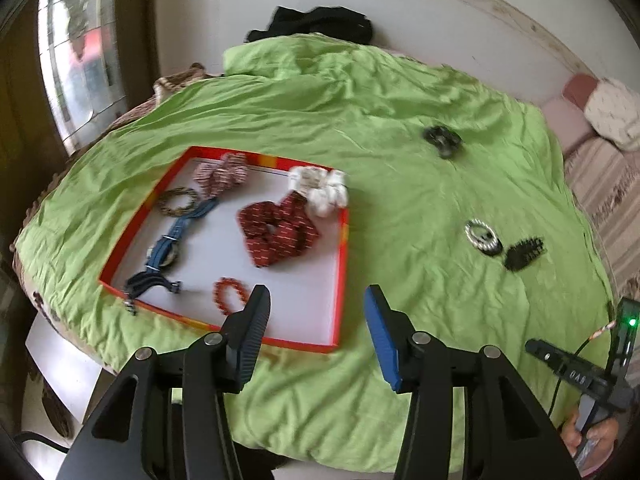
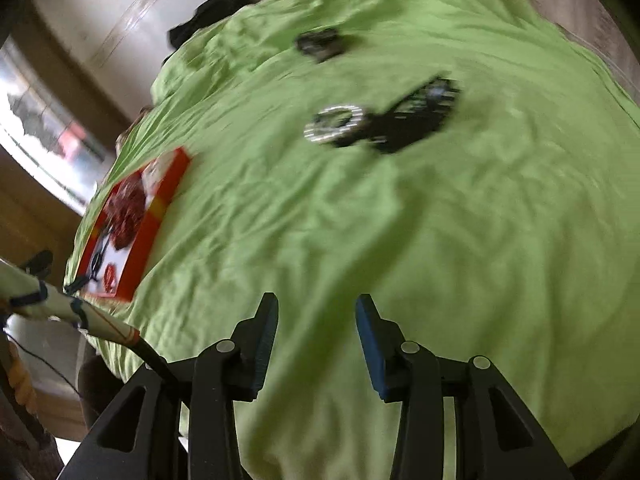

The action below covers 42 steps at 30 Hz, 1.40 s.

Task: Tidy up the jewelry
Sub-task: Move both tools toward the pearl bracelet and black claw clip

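Both of my grippers hang over the green sheet with nothing between their pads: my left gripper (image 1: 316,304) stands parted above the near right corner of the red tray (image 1: 341,280), my right gripper (image 2: 317,312) parted over bare green sheet (image 2: 400,280).

Inside the tray lie a dark red scrunchie (image 1: 280,232), a white scrunchie (image 1: 320,186) at the far right corner, a pink patterned scrunchie (image 1: 222,174) at the far edge, a blue watch (image 1: 168,250) along the left side, a brown bangle (image 1: 178,202) and a red bead bracelet (image 1: 230,294) near the front edge.

Out on the sheet, right of the tray, rest a silver bracelet (image 1: 482,236) just beside a black hair clip (image 1: 524,254), with another dark clip (image 1: 442,140) farther back.
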Motion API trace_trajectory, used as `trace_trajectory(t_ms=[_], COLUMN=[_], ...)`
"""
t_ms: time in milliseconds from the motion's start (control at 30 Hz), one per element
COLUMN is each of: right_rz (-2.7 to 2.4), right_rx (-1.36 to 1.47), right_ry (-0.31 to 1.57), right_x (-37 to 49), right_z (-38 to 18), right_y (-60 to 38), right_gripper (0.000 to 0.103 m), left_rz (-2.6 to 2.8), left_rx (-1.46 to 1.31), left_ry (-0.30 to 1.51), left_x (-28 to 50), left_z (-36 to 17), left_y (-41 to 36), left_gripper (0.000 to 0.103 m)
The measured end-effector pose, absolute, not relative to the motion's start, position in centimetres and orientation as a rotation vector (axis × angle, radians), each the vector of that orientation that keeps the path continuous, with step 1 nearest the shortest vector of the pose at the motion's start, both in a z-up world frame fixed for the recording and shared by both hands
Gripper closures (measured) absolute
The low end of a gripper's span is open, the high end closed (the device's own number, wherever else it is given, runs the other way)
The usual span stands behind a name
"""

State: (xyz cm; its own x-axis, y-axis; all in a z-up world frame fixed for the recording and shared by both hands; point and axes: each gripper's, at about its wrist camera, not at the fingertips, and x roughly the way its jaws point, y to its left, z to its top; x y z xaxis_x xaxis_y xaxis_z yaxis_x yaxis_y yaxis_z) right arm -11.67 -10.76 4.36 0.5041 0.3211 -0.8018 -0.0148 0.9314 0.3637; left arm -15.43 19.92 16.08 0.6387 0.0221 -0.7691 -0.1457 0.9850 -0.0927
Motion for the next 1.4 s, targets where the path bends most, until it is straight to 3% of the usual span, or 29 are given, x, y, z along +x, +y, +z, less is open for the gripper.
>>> trace_trajectory(t_ms=[333, 667, 800, 867, 933, 1267, 1333, 1400], right_rz=[0.143, 0.116, 0.106, 0.1, 0.096, 0.1, 0.1, 0.095], right_rx=[0.421, 0.473, 0.478, 0.474, 0.472, 0.484, 0.481, 0.475], right_ry=[0.989, 0.986, 0.977, 0.97, 0.965, 0.974, 0.975, 0.977], right_x=[-12.3, -11.3, -10.1, -9.3, -8.6, -5.5, -5.2, -5.0], right_z=[3.6, 2.5, 2.6, 2.8, 2.8, 1.9, 1.8, 1.7], right_y=[-15.8, -18.4, -19.2, -19.4, -19.6, -19.9, -19.8, -19.8], right_gripper=[0.057, 0.057, 0.05, 0.05, 0.05, 0.05, 0.05, 0.05], left_rz=[0.009, -0.107, -0.198, -0.25, -0.281, -0.324, -0.322, -0.321], left_rx=[-0.063, -0.041, -0.043, -0.043, -0.043, -0.135, -0.122, -0.111], left_ry=[0.937, 0.994, 1.013, 1.026, 1.061, 1.149, 1.158, 1.157], left_x=[-13.4, -6.4, -2.5, -0.2, 2.4, 10.3, 11.0, 11.2], left_z=[14.7, 12.2, 10.8, 9.8, 8.4, 2.5, 1.8, 1.8], left_y=[13.6, 8.0, 5.5, 4.3, 3.1, 0.6, 0.1, -0.1], left_gripper=[0.055, 0.055, 0.056, 0.063, 0.078, 0.081, 0.092, 0.094])
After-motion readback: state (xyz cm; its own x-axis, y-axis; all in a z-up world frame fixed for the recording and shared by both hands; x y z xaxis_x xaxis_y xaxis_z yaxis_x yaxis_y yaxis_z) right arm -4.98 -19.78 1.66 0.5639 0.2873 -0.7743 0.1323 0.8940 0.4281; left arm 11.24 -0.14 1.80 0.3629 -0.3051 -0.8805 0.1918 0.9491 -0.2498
